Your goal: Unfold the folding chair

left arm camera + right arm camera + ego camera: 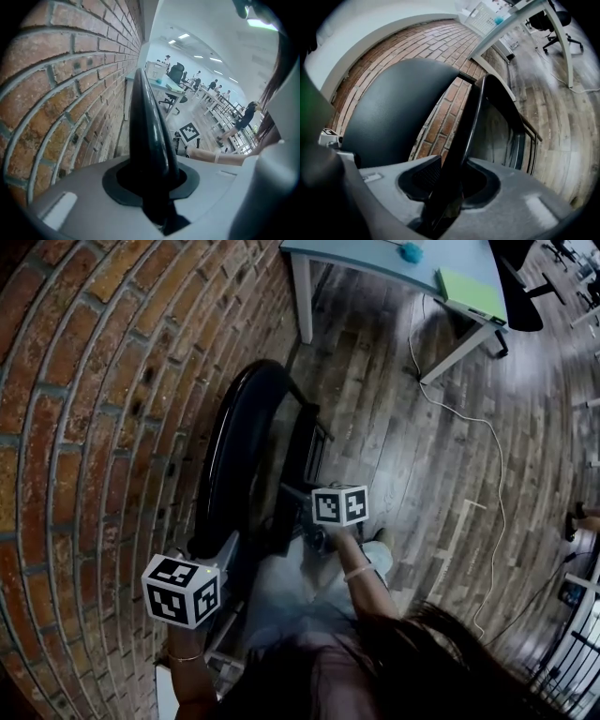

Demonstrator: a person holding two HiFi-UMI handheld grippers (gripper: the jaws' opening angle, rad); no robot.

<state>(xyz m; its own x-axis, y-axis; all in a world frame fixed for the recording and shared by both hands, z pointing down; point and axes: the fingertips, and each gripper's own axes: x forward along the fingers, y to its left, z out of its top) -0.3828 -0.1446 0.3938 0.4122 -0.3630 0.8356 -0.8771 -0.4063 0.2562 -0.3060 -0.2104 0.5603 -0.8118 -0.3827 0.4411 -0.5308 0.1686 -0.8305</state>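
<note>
The folding chair [246,442] is stood on the wooden floor [422,465] just beside the brick wall [94,427], with its black backrest and seat drawn close together and only slightly parted. The left claw [225,554] is clenched on the rounded rim of the backrest, which is seen rising between its jaws in the left gripper view. The right claw [314,532] is clamped on the thin black edge of the seat. Further off, a pale surface [375,254] is seen, and a white cable [489,432] is trailed across the floor.
</note>
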